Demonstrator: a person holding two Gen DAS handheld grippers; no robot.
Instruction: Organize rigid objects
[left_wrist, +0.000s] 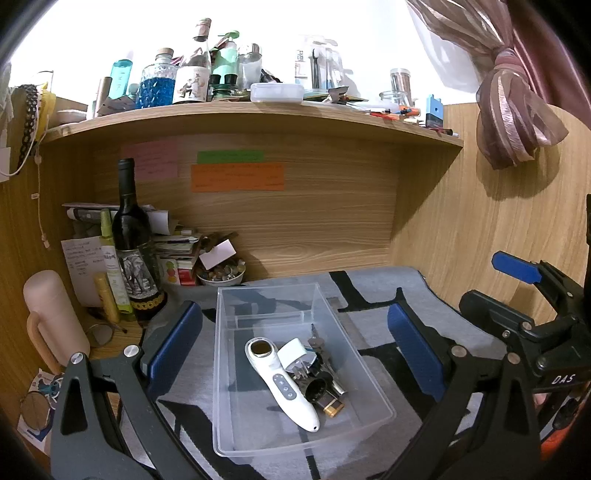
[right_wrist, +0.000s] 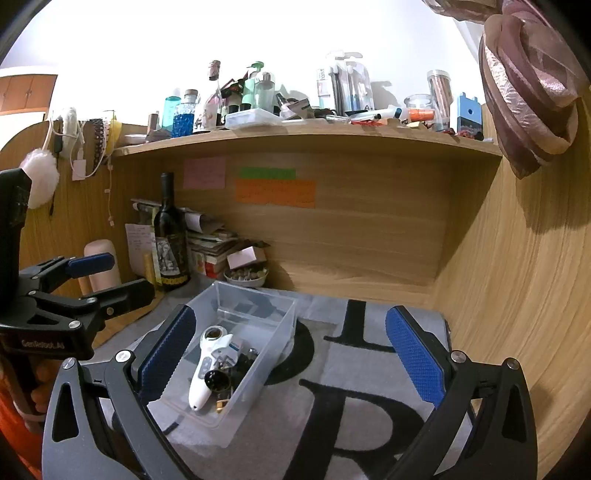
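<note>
A clear plastic bin (left_wrist: 334, 325) stands on the grey mat. In it lie a white handheld device (left_wrist: 284, 384), a white plug adapter (left_wrist: 293, 354), keys (left_wrist: 314, 341) and a black and brass cylinder (left_wrist: 325, 397). My left gripper (left_wrist: 295, 343) is open and empty, its blue pads either side of the bin. The bin also shows in the right wrist view (right_wrist: 284, 317), with the white device (right_wrist: 205, 373) inside. My right gripper (right_wrist: 291, 350) is open and empty, above the mat to the right of the bin. It also shows at the right in the left wrist view (left_wrist: 517, 269).
A grey mat with black letters (right_wrist: 369, 406) covers the desk. A wine bottle (left_wrist: 133, 240), tubes, stacked papers, a bowl of pebbles (left_wrist: 221, 275) and a pink flask (left_wrist: 48, 314) crowd the back left corner. A cluttered shelf (left_wrist: 258, 110) runs overhead. Wooden walls close the back and right.
</note>
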